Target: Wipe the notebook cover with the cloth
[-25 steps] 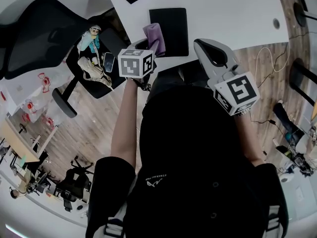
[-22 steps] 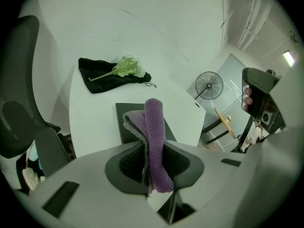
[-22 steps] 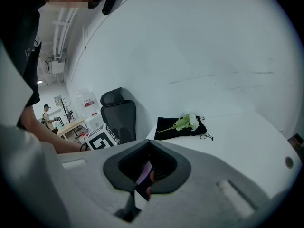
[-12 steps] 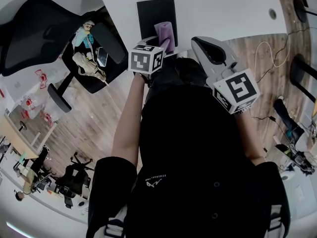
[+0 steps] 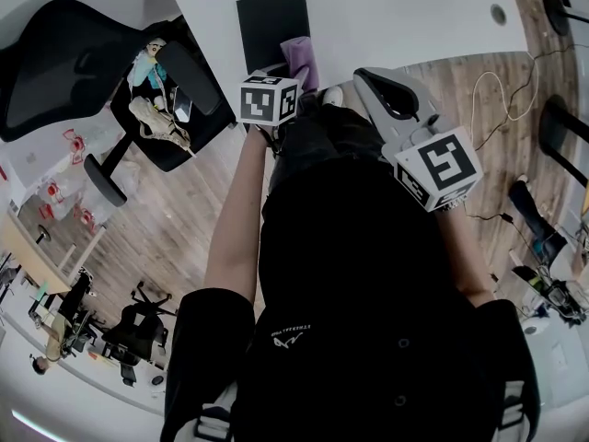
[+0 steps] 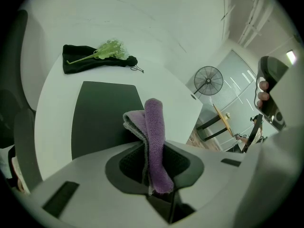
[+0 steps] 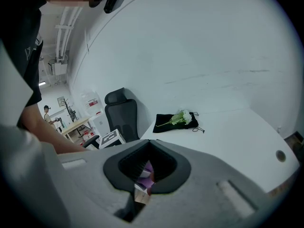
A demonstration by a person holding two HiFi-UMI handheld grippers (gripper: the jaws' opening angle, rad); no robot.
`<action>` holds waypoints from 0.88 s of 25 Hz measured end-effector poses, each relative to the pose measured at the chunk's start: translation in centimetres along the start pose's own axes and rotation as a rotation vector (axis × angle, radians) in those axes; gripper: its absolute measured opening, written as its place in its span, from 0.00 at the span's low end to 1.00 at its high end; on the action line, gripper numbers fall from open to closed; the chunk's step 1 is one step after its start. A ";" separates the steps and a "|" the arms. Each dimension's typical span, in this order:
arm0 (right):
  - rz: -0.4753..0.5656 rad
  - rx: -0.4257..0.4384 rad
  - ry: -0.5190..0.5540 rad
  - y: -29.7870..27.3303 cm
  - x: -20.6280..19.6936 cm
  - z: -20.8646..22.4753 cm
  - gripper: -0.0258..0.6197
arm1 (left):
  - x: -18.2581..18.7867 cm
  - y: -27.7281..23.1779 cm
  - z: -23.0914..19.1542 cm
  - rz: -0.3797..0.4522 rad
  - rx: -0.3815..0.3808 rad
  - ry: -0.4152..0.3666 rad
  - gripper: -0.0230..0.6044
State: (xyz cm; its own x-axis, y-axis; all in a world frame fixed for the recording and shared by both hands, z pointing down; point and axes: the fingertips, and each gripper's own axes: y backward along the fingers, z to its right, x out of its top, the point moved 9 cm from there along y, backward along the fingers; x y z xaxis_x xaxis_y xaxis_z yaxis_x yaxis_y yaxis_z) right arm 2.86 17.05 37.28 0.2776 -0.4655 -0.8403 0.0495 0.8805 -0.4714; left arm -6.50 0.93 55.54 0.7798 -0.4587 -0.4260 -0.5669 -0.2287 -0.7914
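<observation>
The left tongs (image 6: pixel 156 186) pinch a folded purple cloth (image 6: pixel 154 137), held at the right edge of the dark notebook (image 6: pixel 104 115). The notebook lies on the white surface (image 6: pixel 161 84), mid-frame in the left gripper view. The right tongs (image 7: pixel 142 184), centre-right in the head view, are pressed together and empty, beside the surface's edge.

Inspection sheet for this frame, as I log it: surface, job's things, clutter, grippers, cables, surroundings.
Surface: white table, smooth.
Job's things: dark notebook lying flat and closed; purple cloth over its near right corner, contact unclear.
Clutter: black pouch with green sprig at the far end.
Grippers: left gripper shut on cloth; right gripper jaws together, empty.
Cables: cable loose on the wood floor, right.
Surroundings: black chair, doll on its seat; fan.
</observation>
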 end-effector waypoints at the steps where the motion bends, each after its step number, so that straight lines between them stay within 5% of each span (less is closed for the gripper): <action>1: 0.002 0.007 0.000 0.1 0.0 0.1 0.05 | 0.1 -0.1 0.0 -0.001 0.007 -0.001 0.17; 11: 0.005 0.035 -0.008 0.6 -0.8 -0.1 0.05 | -0.5 -0.9 -0.1 -0.036 0.081 -0.010 0.17; 22: 0.007 -0.056 -0.030 -1.3 -0.5 -2.0 0.05 | -0.7 -0.8 -1.6 -0.054 0.011 -0.035 0.17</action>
State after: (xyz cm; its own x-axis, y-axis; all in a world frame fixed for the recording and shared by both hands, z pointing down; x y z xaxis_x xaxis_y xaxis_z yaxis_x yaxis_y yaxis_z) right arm 0.73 15.93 37.75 0.3069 -0.4554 -0.8357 -0.0063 0.8771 -0.4802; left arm -7.05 0.11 57.17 0.8178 -0.4158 -0.3978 -0.5213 -0.2424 -0.8183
